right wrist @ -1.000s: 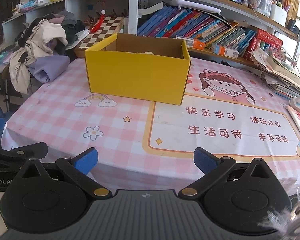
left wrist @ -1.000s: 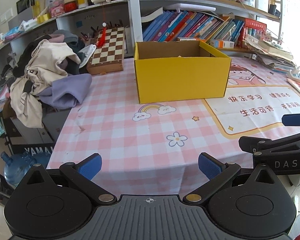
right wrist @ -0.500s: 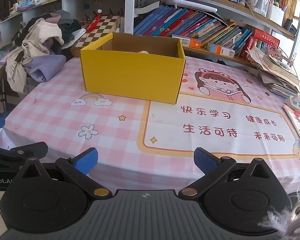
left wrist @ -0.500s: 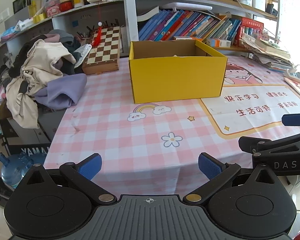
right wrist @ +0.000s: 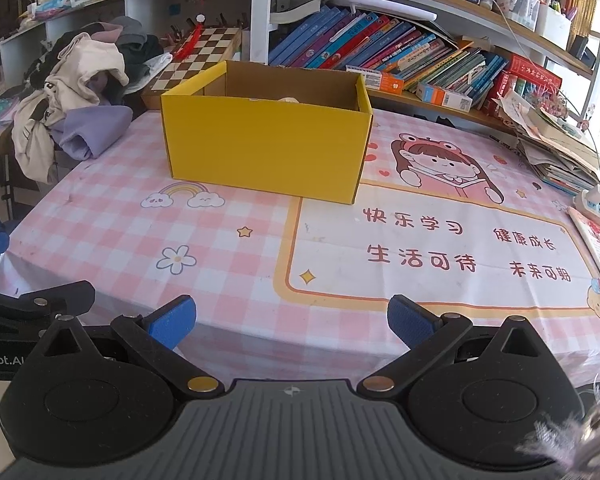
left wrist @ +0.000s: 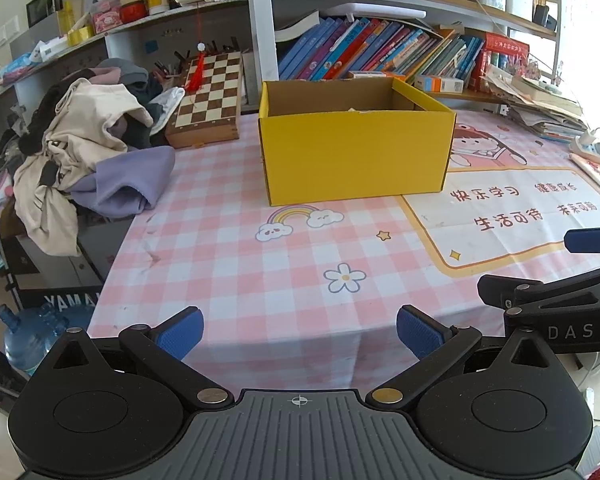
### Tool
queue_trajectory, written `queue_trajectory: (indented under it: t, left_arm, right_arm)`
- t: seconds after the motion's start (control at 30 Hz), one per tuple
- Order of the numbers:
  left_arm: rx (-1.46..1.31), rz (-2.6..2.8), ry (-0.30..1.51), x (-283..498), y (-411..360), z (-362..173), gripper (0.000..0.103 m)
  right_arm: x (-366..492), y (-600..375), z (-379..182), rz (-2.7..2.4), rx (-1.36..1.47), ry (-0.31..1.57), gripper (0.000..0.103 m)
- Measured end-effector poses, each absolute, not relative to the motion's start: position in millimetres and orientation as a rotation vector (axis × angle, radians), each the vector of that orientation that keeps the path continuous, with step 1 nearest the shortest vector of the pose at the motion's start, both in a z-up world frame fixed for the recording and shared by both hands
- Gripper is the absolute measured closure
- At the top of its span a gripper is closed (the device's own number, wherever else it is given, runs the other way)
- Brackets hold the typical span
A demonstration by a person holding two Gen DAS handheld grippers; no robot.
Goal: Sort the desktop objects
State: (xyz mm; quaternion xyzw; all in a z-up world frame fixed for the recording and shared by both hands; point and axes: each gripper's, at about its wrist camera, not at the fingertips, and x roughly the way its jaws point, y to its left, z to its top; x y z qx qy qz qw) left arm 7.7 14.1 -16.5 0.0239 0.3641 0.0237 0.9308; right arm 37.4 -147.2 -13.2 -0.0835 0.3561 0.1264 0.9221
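Sorting seems nearly done: nothing loose is seen before the yellow box (left wrist: 354,160); both grippers' jaws gape, empty.

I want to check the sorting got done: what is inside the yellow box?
Over the front wall of the yellow box, only a small pale rounded top shows. What it is, and the rest of the floor, stay hidden.

Both claws farther back from yellow box (left wrist: 356,152).

Left hand-held gripper (left wrist: 298,334) jaws spread wide, empty, right hand-held gripper (right wrist: 290,326) likewise spread, side by side
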Motion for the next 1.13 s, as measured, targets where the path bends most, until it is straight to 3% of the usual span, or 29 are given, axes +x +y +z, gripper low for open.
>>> queue_trajectory:
  t: [1.13]
  left_arm:
    - [0.023, 0.002, 0.753, 11.1, 3.2, -18.2, 0.000]
  right_arm:
    - [46.6, -163.5, -17.6, 0.262, -0.156, 0.754, 0.000]
